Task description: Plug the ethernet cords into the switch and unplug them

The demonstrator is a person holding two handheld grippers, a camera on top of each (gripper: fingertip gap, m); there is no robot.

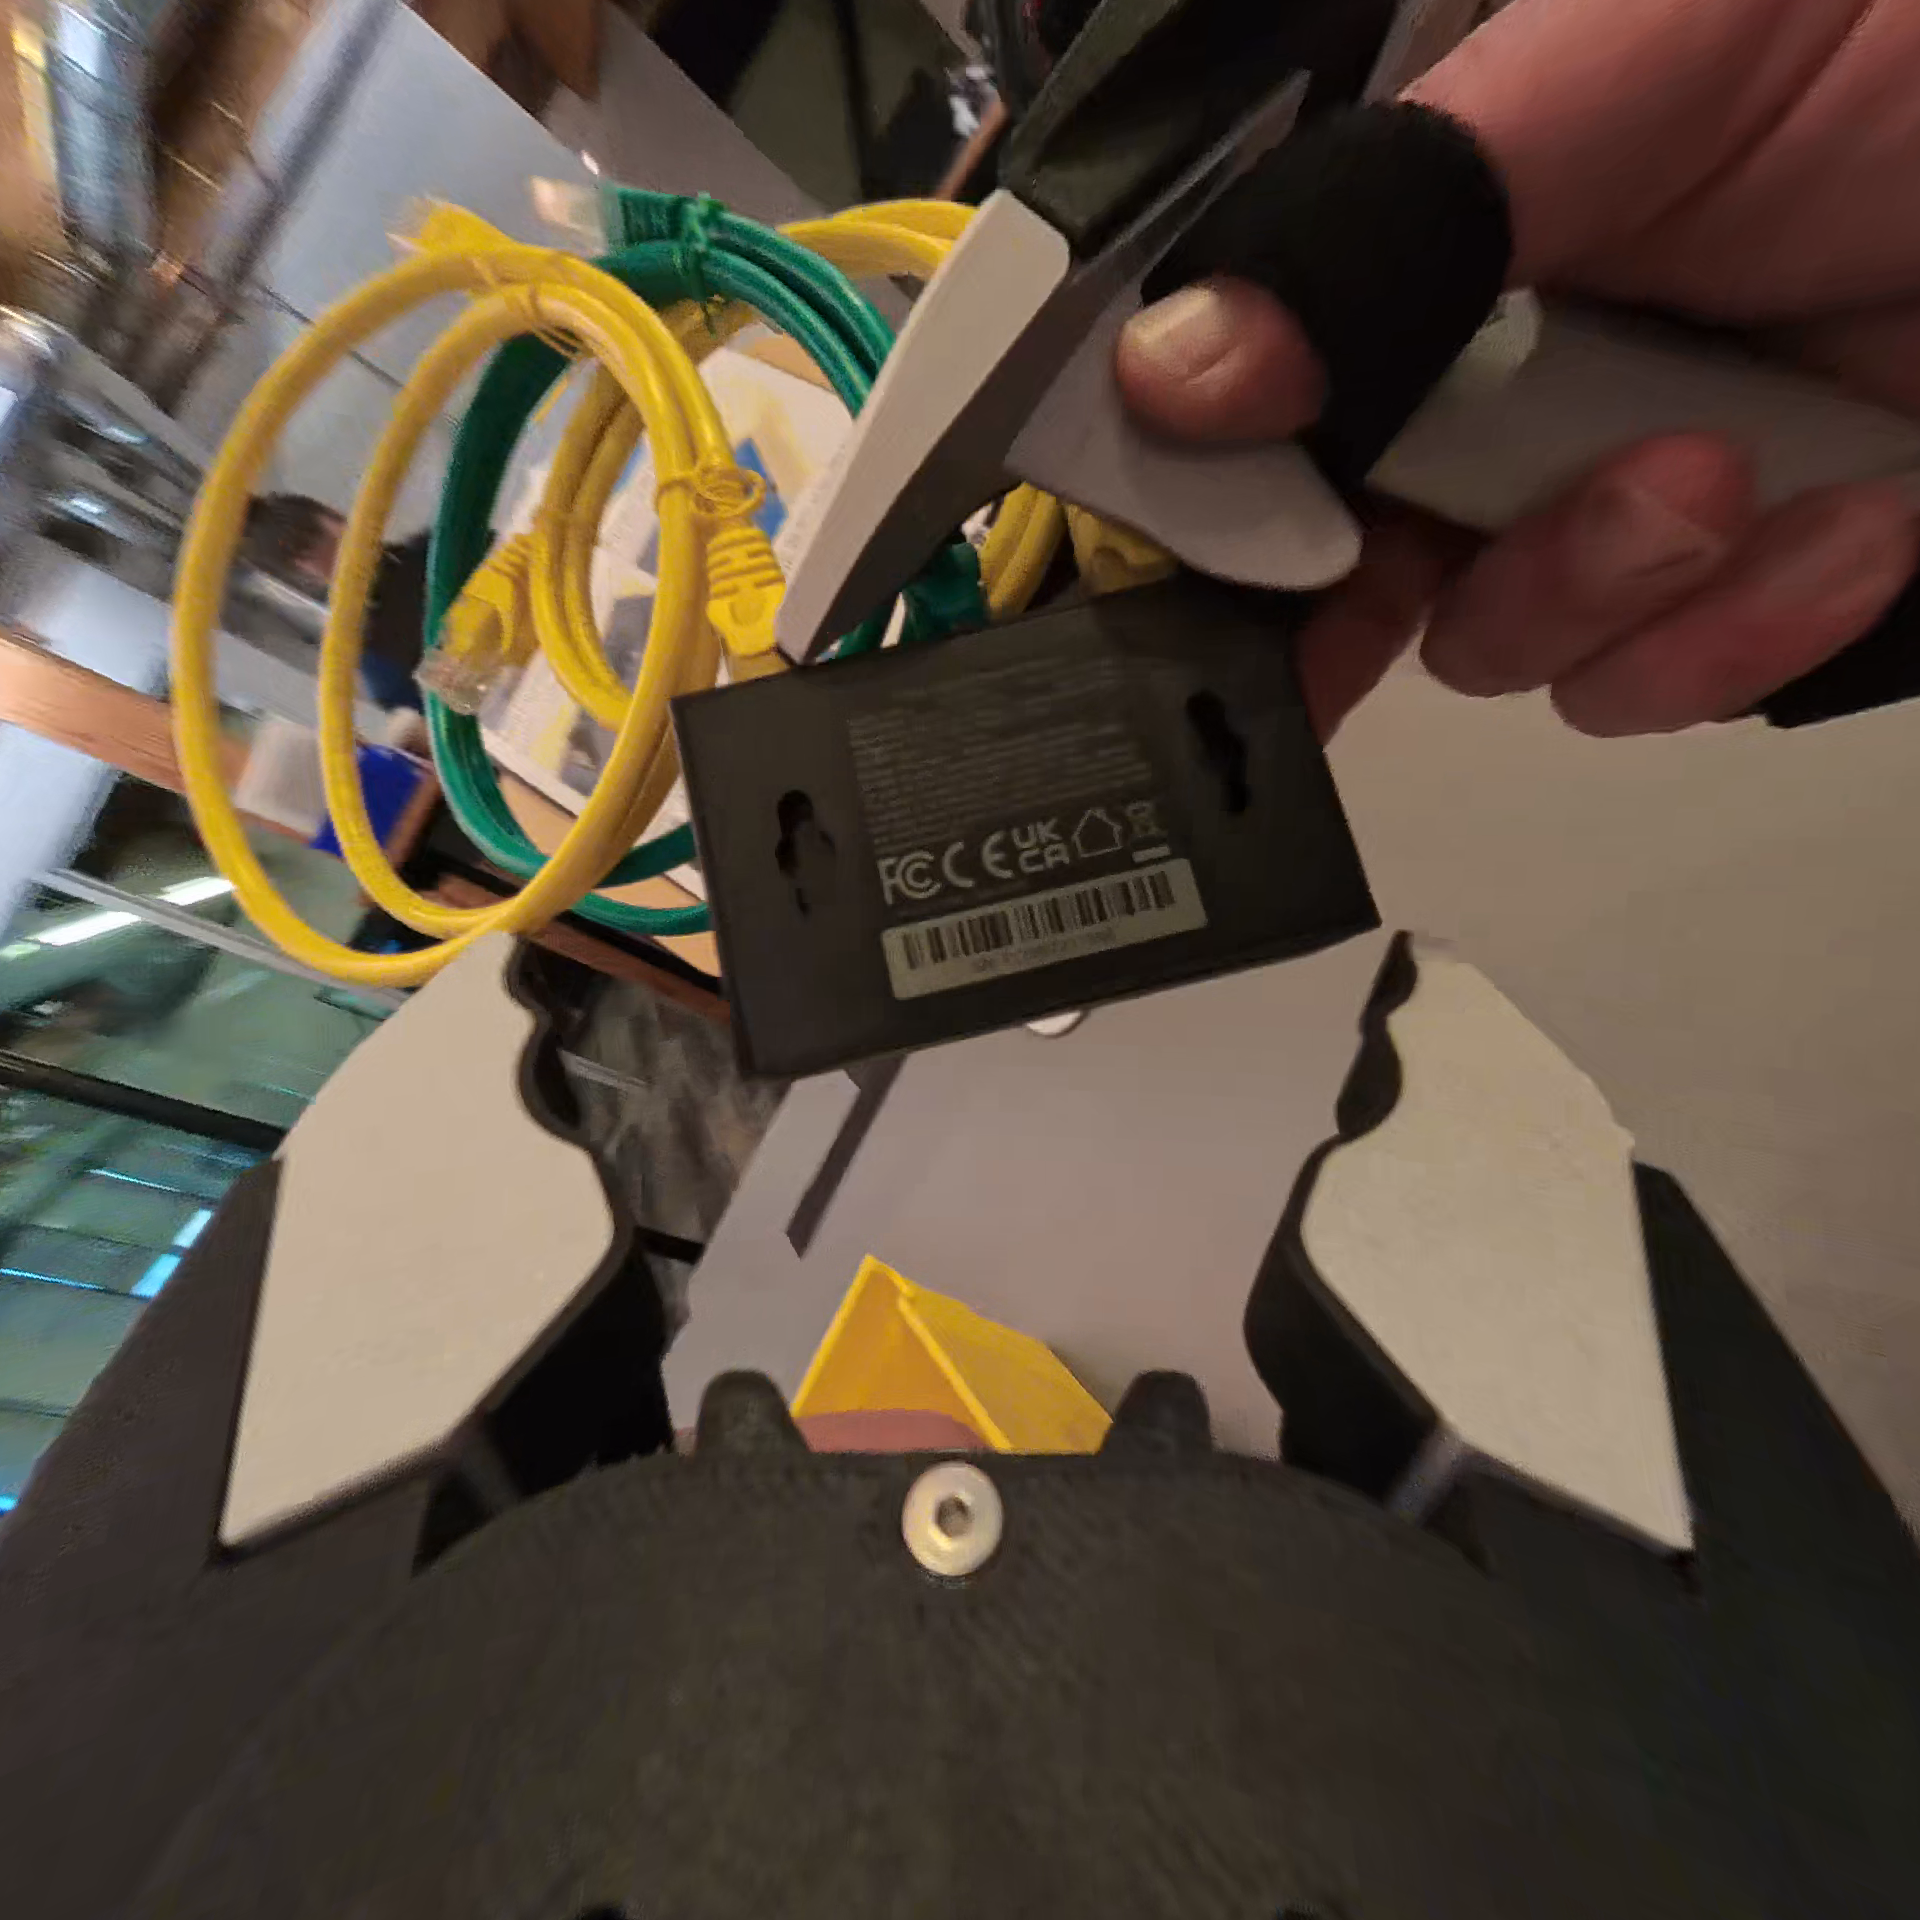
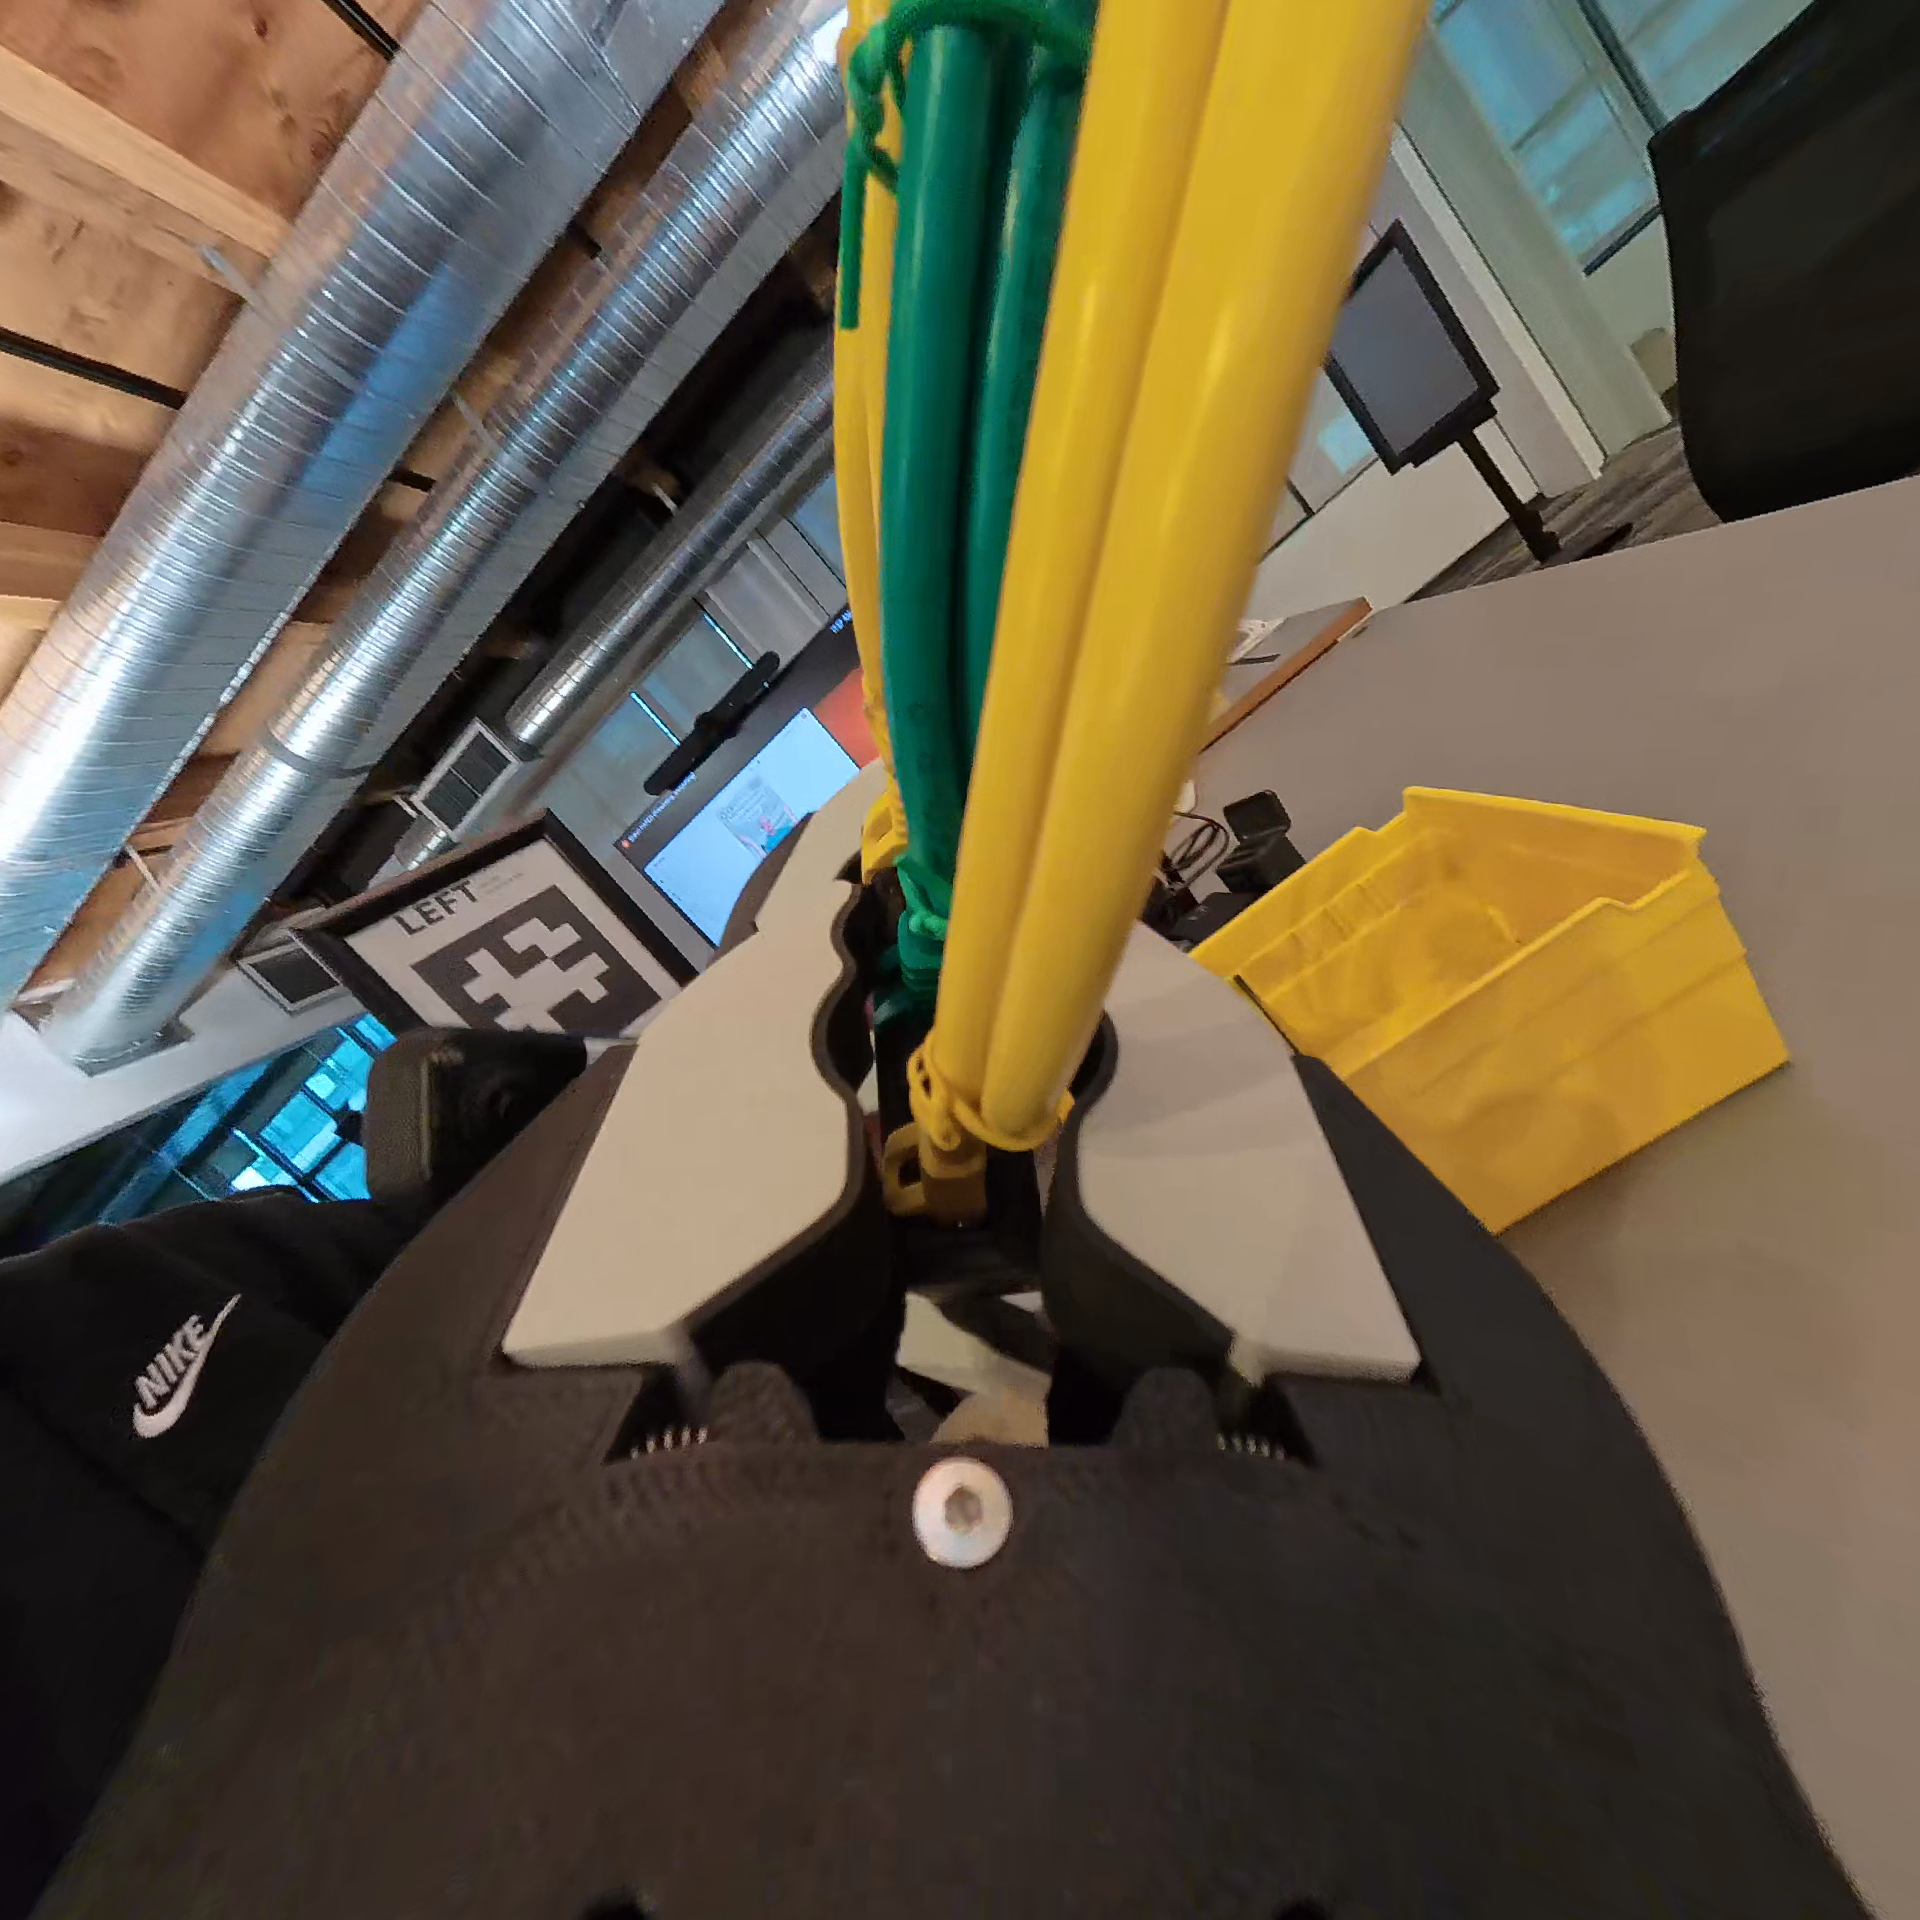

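The black switch [image 1: 1023, 821] hangs in the air with its labelled underside toward the left wrist camera. My right gripper [image 1: 997, 582], held by a hand [image 1: 1662, 208], is shut on the switch's upper port edge. Tied loops of yellow cords [image 1: 260, 623] and green cords [image 1: 457, 675] hang to its left, with some clear plugs [image 1: 462, 665] free; which ones sit in ports is hidden. In the right wrist view my right gripper [image 2: 966, 935] closes around a black part, and the yellow cords [image 2: 1143, 520] and green cords [image 2: 935, 520] rise from it. My left gripper [image 1: 961, 956] is open just below the switch, not touching it.
A yellow bin [image 2: 1507, 987] sits on the grey table [image 2: 1662, 727]; it also shows low in the left wrist view [image 1: 935, 1371]. The left gripper's marker plate [image 2: 509, 956] and a black sleeve [image 2: 156, 1403] are at the left. Screens and ducts are behind. The grippers are tip to tip, or close to it.
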